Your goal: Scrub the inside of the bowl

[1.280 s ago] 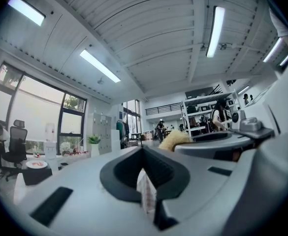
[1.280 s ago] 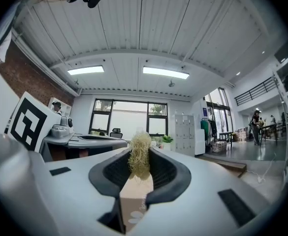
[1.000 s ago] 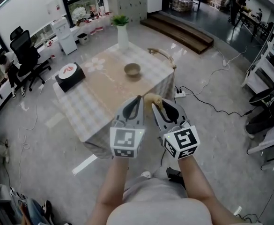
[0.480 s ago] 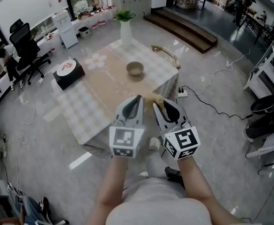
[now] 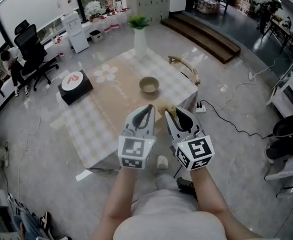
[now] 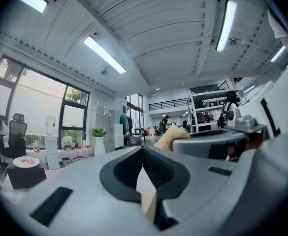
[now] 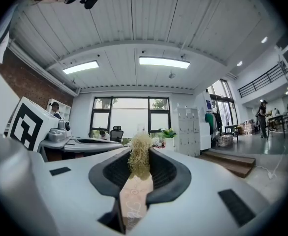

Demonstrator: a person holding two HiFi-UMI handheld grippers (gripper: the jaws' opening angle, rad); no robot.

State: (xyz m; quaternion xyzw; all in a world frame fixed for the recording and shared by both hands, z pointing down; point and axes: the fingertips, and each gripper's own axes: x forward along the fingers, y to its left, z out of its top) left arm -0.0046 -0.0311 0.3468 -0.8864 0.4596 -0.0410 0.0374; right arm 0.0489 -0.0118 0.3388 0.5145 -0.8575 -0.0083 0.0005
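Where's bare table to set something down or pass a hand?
Free: the near-left checked cloth of the table, bordered by the black box and the bowl; also the strip between those two. Crowded: the far end, with flower motif, vase and curved handle near the right edge.
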